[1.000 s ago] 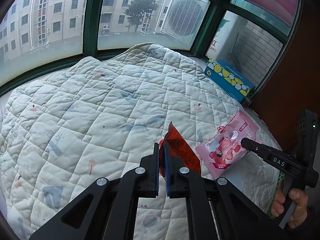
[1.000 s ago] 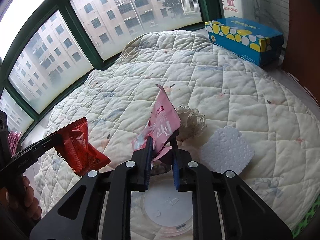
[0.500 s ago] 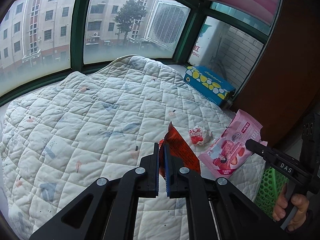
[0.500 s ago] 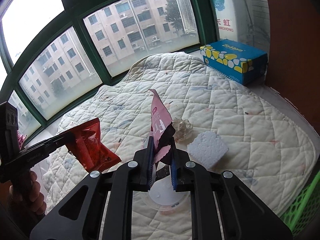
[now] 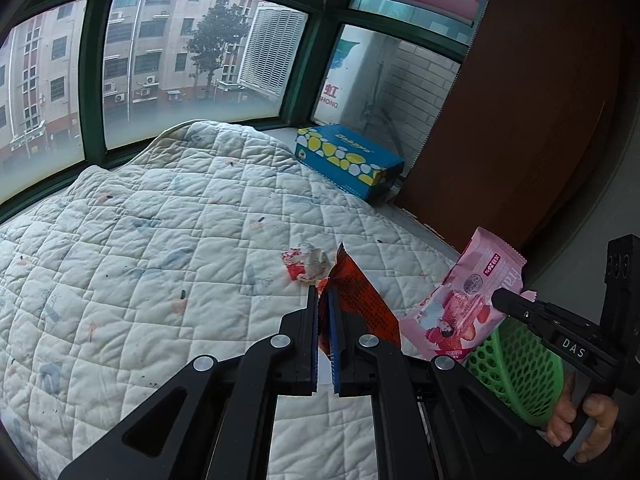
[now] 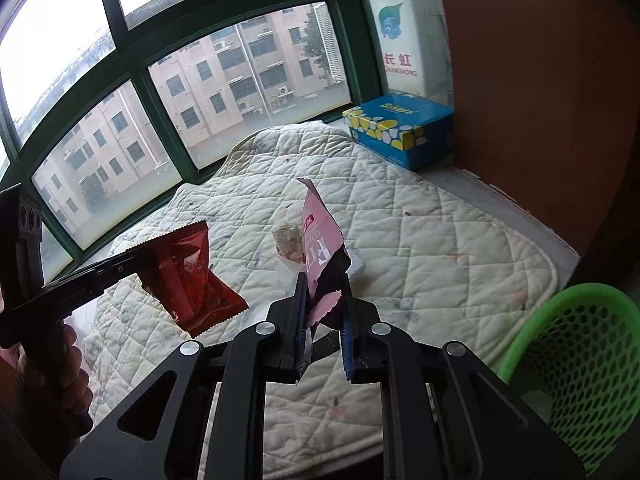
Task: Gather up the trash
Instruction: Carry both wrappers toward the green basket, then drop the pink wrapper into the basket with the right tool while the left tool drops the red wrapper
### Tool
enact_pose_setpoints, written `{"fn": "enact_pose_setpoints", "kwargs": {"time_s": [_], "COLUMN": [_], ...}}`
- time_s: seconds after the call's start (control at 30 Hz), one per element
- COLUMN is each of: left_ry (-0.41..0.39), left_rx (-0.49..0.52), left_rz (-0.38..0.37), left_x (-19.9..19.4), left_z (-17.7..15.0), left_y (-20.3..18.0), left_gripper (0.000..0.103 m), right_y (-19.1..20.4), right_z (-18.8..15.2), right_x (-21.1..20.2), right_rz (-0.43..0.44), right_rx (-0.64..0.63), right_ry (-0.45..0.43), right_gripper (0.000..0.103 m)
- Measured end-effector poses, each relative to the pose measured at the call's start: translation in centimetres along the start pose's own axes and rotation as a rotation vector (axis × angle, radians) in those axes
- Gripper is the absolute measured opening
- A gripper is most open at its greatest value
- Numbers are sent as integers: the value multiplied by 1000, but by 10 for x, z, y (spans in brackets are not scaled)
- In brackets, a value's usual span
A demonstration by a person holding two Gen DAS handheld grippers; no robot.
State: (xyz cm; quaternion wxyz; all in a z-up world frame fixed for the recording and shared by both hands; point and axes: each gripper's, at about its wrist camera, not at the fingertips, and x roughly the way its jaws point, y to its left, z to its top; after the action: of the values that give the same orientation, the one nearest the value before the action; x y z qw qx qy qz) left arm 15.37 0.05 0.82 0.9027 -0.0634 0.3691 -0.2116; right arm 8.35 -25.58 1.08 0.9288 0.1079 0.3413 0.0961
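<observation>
Well, left tool (image 5: 323, 308) pinches red wrapper (image 5: 360, 300) (crinkled) — right tool (image 6: 322, 300) grips pink wrapper (image 6: 320, 240).

Crumpled wrapper (image 5: 306, 263) on the quilt (image 5: 160, 272), box (image 5: 348, 162) behind it, basket (image 6: 580, 364) off the quilt's right edge.

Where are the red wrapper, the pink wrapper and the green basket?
red wrapper (image 6: 188, 276), right wrist view, middle of the packet
pink wrapper (image 5: 464, 300), left wrist view, printed front
green basket (image 6: 576, 364), right wrist view, mesh wall
</observation>
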Motion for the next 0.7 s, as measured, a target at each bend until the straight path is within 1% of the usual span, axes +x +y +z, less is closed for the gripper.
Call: {"fn": "enact_pose_setpoints", "kwargs": {"time_s": [0.43, 0.7], "left_ry": [5, 15], "left_rx": [93, 147], "left_rz": [-133, -204], "left_x": [6, 10], "left_z": [3, 5], "left_y": [-91, -140], "left_gripper": [5, 5], "right_y": [-73, -112], "right_z": [-26, -44], "right_x": [-76, -109], "right_rz": [-153, -237], "right_rx": [81, 131], "right_ry": [-62, -78], "right_gripper": [14, 14]}}
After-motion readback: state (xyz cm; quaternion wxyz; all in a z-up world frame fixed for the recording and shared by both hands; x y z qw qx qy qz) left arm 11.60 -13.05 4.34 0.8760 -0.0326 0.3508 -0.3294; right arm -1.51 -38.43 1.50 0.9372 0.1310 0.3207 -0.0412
